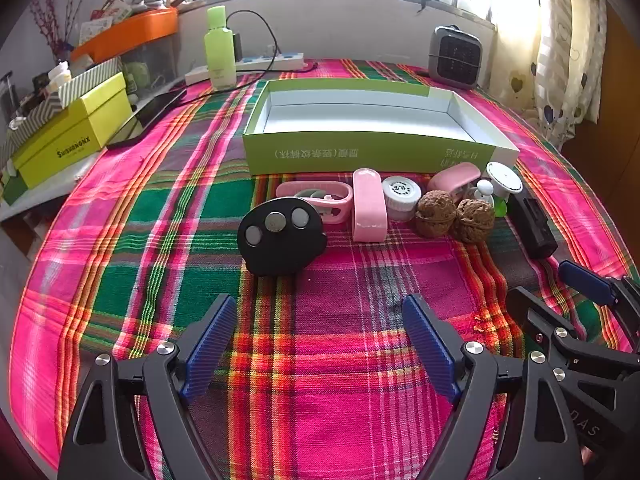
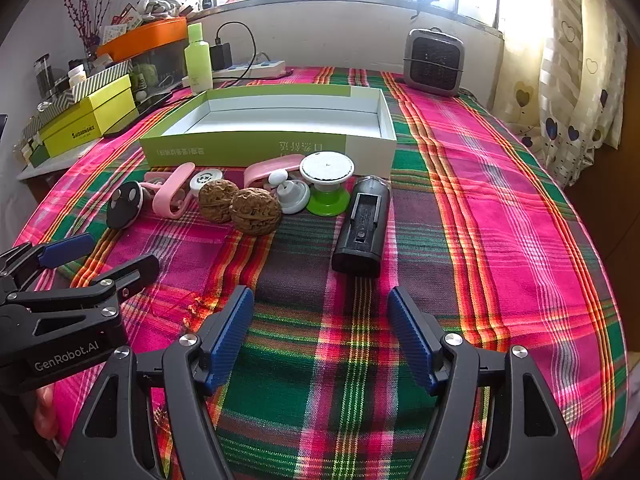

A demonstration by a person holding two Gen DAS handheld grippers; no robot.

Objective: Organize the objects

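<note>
I have both jaws spread wide and empty: left hand-held gripper (image 1: 320, 344) above the surface's (image 1: 140, 240) near edge, right hand-held gripper (image 2: 320, 336) beside it.

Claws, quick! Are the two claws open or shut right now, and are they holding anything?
Left claw: open, holding nothing, over the bare cloth.
Right claw: open, holding nothing, just short of the black case.

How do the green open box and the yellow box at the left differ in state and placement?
The green open box has no lid and shows a bare white inside; the yellow box is closed with its lid on. The green box sits alone on the plaid cloth; the yellow box lies off the cloth, with a striped box on top. Both carry printed lettering.
</note>
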